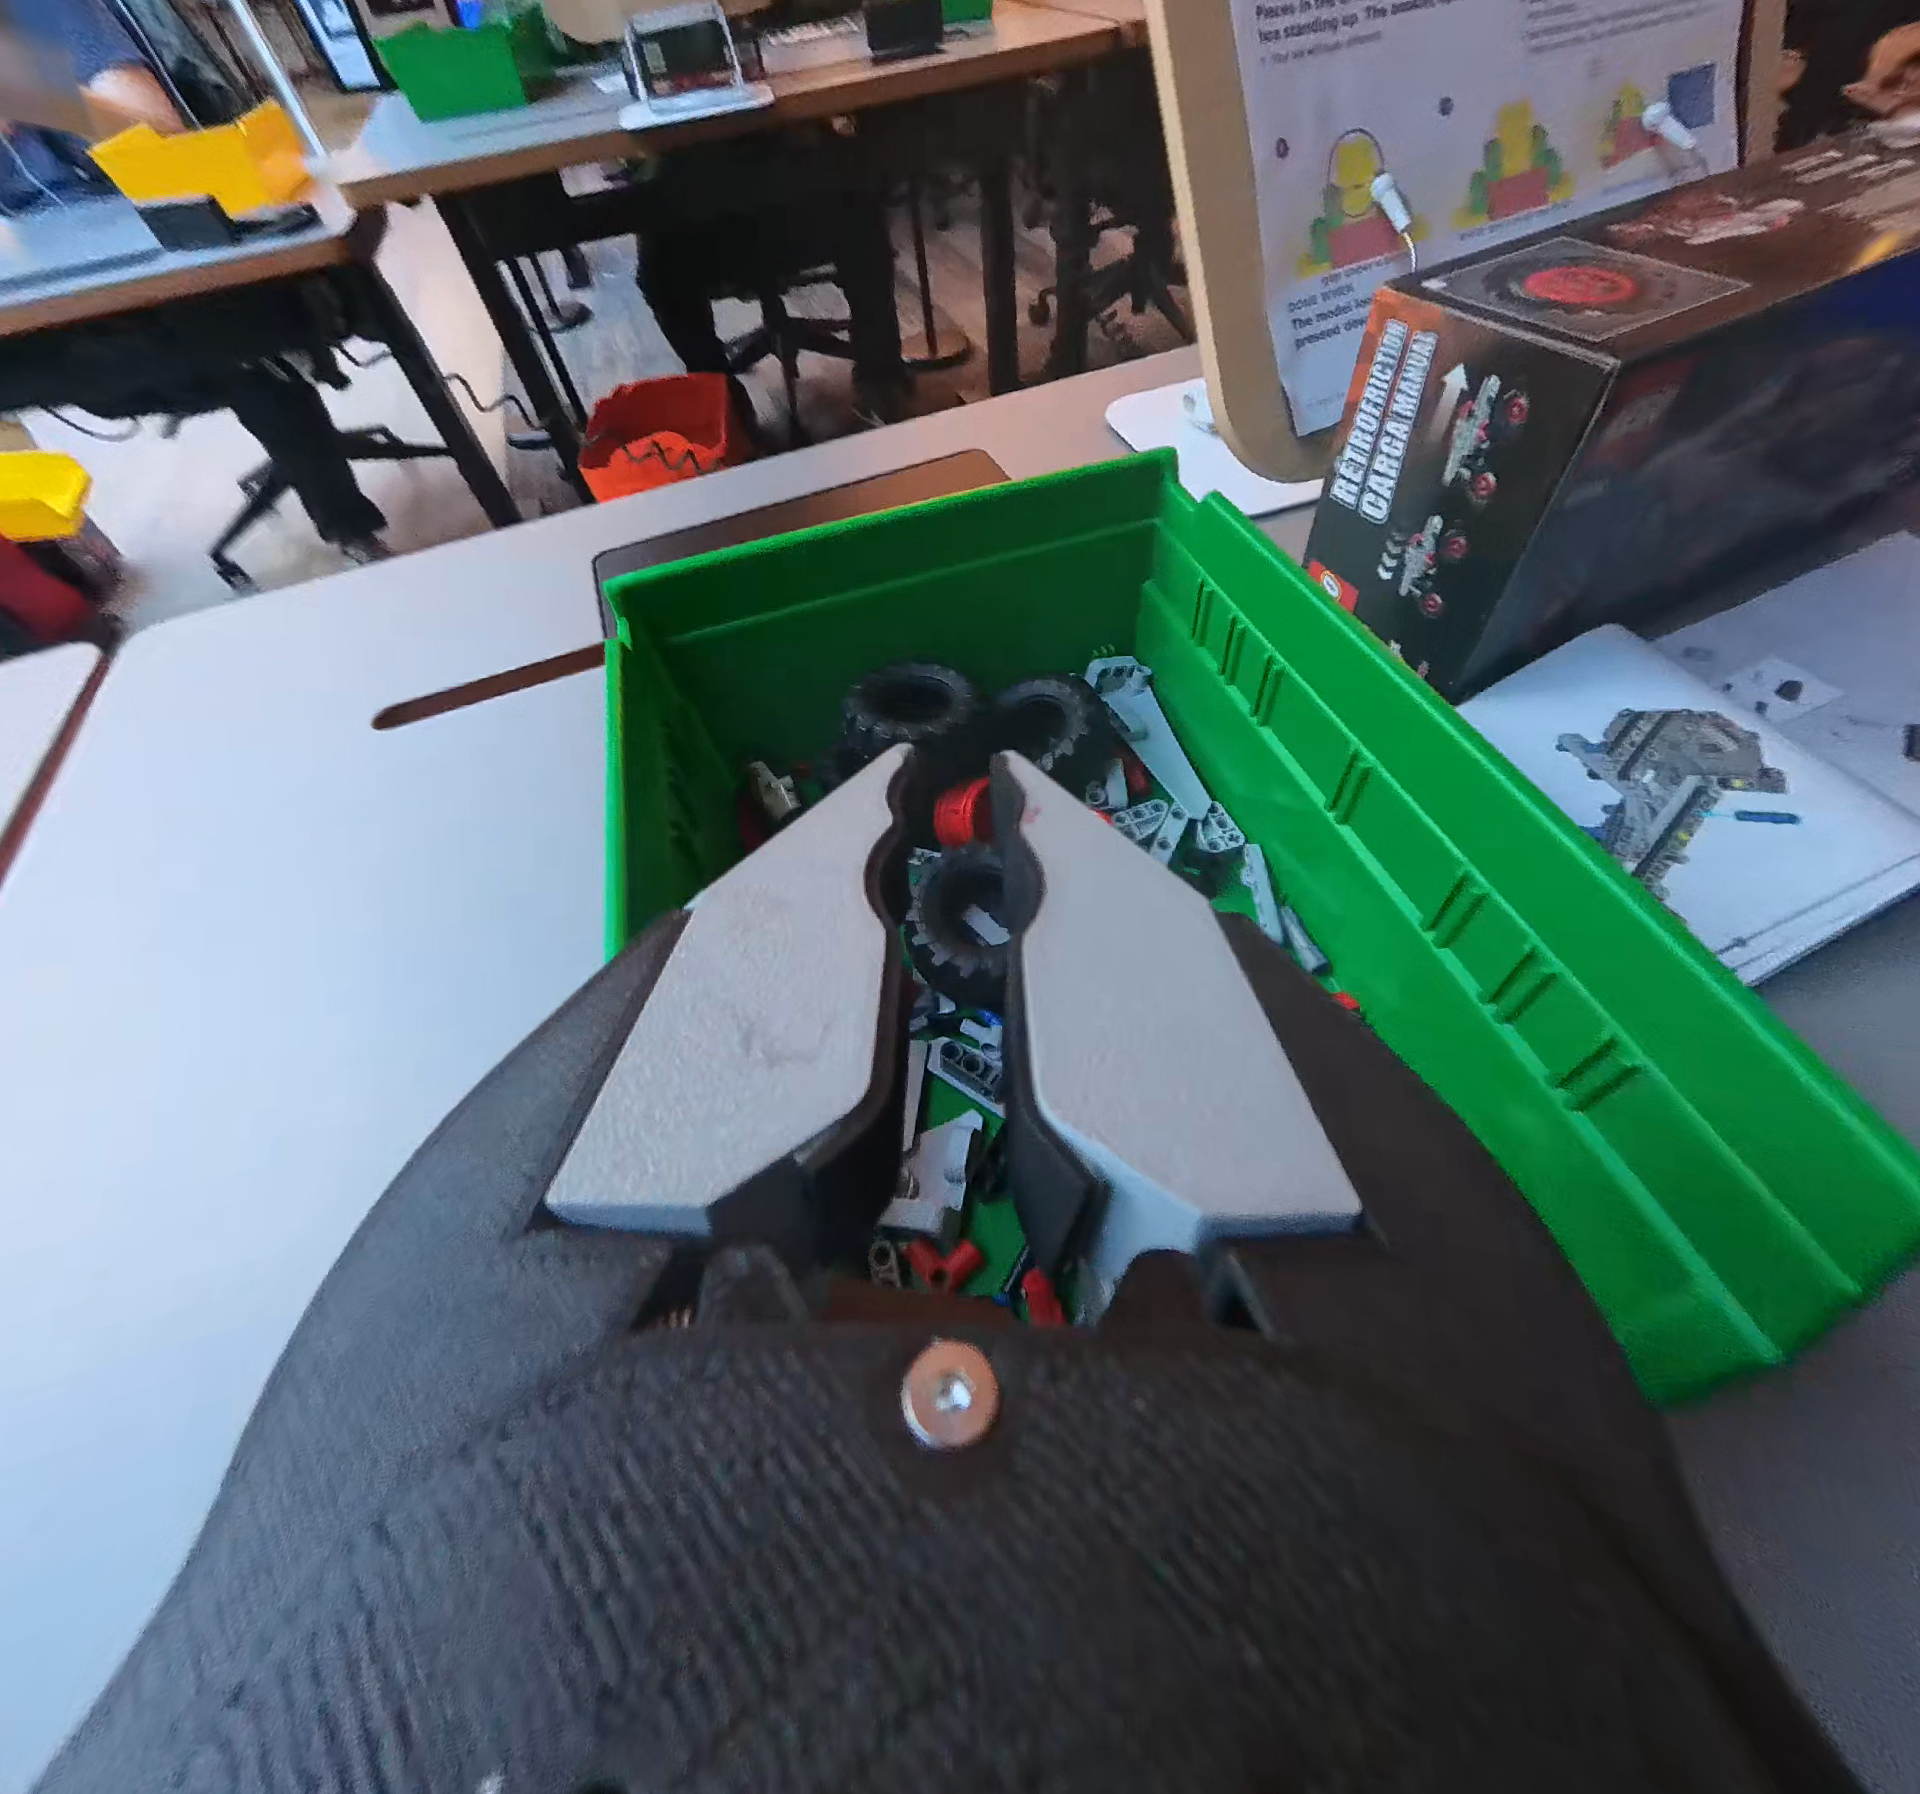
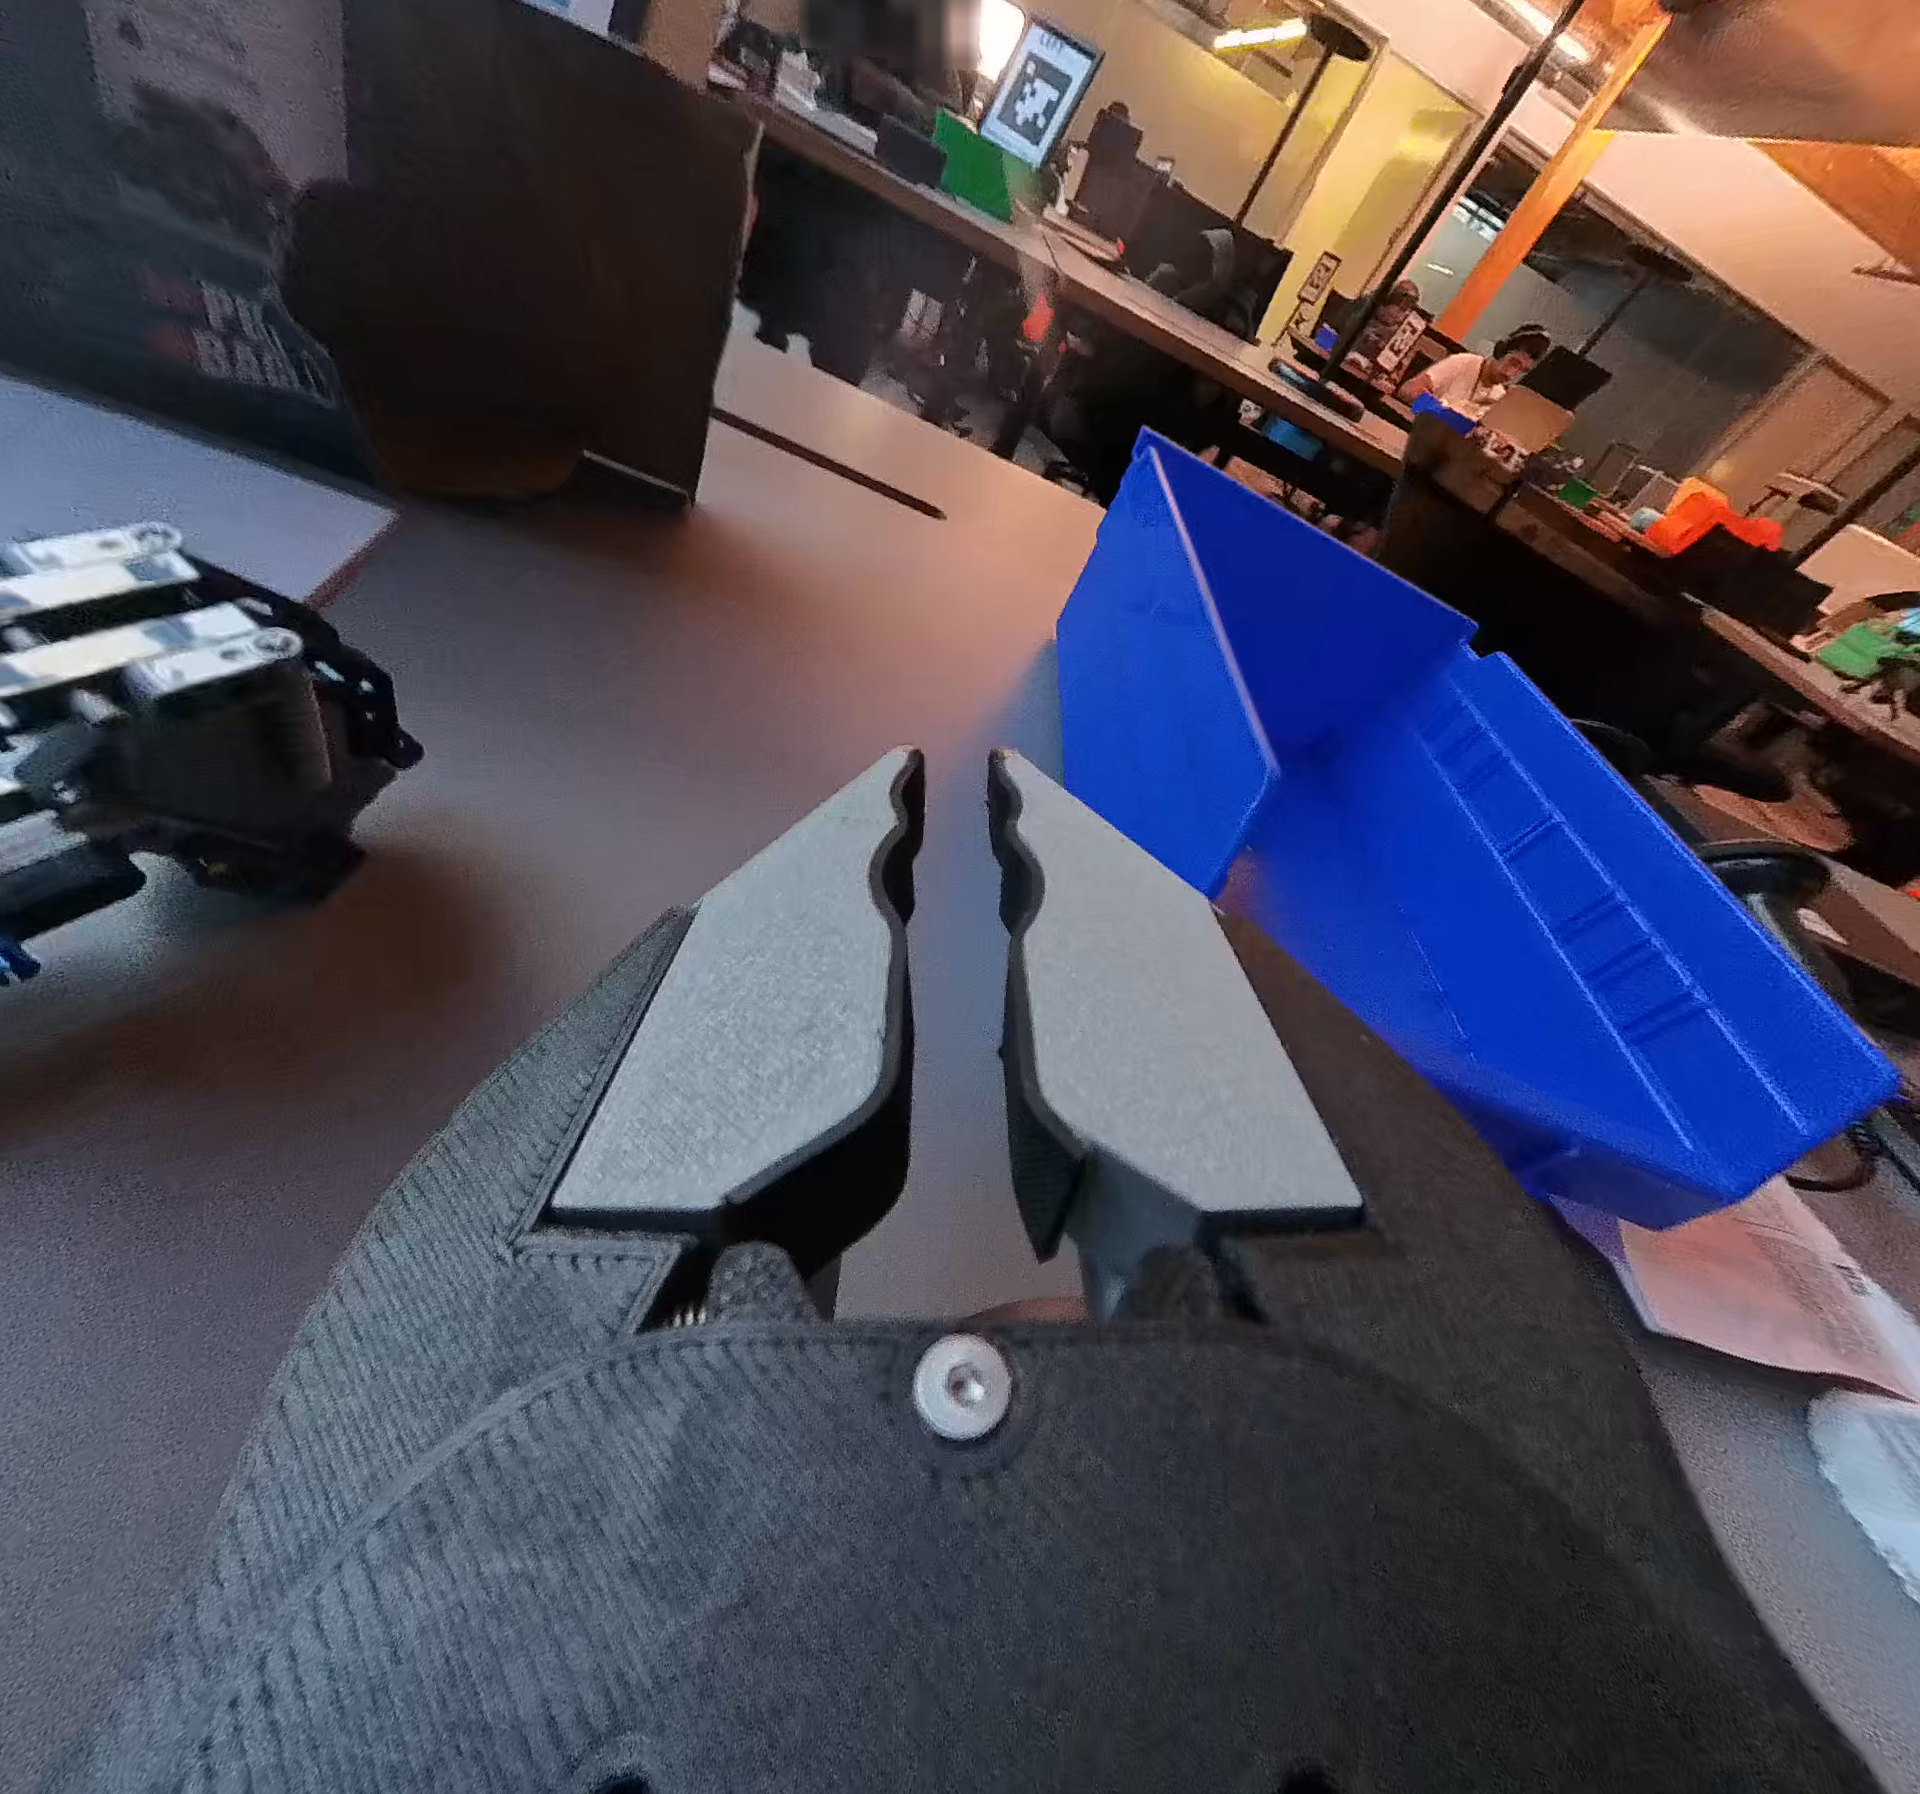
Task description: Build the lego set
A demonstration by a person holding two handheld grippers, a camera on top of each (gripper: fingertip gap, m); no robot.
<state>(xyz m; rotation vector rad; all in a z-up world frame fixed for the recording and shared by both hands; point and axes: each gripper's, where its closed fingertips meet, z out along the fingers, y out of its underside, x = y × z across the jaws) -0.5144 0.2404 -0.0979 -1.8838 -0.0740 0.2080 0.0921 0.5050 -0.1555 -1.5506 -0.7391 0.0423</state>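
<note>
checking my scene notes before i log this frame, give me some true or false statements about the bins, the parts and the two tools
1. The green bin holds loose parts, black tyres among them. True.
2. The left tool grips a tyre. False: its jaws are apart, over the parts.
3. The blue bin is full of parts. False: it looks empty.
4. The right tool is open and holds nothing. True.
5. A part-built model sits left of the right tool. True.
</note>
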